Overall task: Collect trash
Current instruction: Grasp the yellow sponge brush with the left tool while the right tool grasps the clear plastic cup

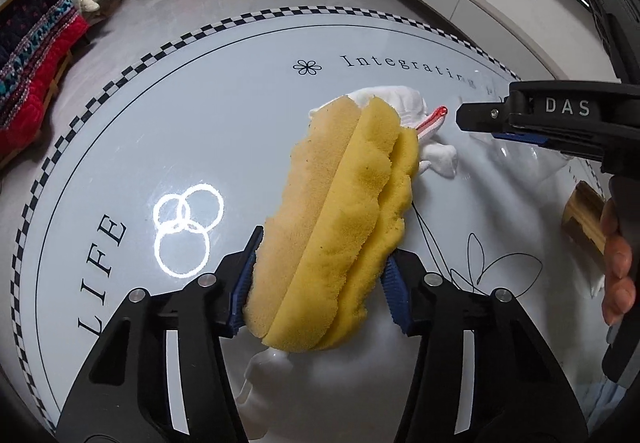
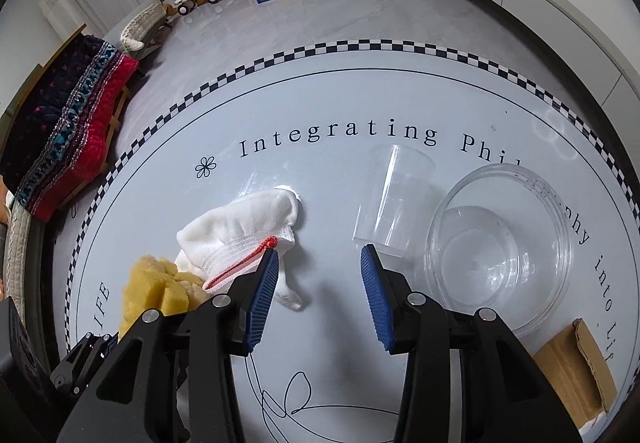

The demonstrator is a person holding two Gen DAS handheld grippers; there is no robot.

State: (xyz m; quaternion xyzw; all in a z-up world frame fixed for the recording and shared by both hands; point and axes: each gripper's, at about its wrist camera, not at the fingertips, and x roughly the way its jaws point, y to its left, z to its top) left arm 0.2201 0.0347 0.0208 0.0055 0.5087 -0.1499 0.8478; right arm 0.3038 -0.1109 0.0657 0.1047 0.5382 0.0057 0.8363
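My left gripper [image 1: 320, 275] is shut on a folded yellow sponge [image 1: 340, 211], held over the round white table [image 1: 160, 131]. The sponge also shows at lower left in the right wrist view [image 2: 156, 291]. A white cloth glove with a red-trimmed cuff [image 2: 248, 231] lies on the table just beyond the sponge; it also shows in the left wrist view [image 1: 400, 103]. My right gripper [image 2: 318, 283] is open and empty, its left finger beside the glove's cuff. It enters the left wrist view from the right [image 1: 464, 119].
A clear plastic cup [image 2: 396, 199] lies on its side next to a clear glass bowl [image 2: 500, 247] on the table's right. A piece of brown cardboard [image 2: 572, 375] lies near the right edge. Toys, a slide and a red blanket are on the floor beyond.
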